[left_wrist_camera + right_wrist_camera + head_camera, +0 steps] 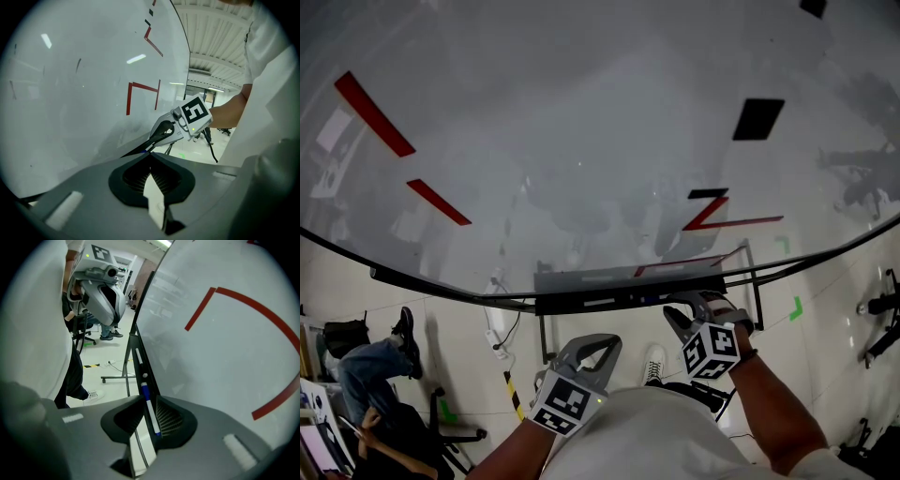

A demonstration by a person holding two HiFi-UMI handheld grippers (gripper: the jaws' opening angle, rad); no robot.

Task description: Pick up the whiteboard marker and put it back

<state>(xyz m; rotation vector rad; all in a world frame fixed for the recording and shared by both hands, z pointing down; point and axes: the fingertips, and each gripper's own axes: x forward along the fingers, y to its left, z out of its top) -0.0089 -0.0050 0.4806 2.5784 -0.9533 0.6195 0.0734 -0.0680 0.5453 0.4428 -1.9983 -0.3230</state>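
Note:
A white whiteboard marker [149, 406] with a blue cap lies along the board's tray [140, 369], and also [581, 286]. My right gripper [149, 401] is open, one finger on each side of the marker, which sits close to the right pad [166, 416]. In the head view the right gripper [694, 302] reaches up to the tray's right half. My left gripper [602, 341] hangs shut and empty just below the tray. From the left gripper view the right gripper [140, 149] points at the board's lower edge.
The whiteboard [581, 141] carries red lines and black squares [758, 119]. A second white marker [137, 357] lies farther along the tray. The board's stand legs [115, 377] rest on the floor. A person sits on a chair [366, 375] at lower left.

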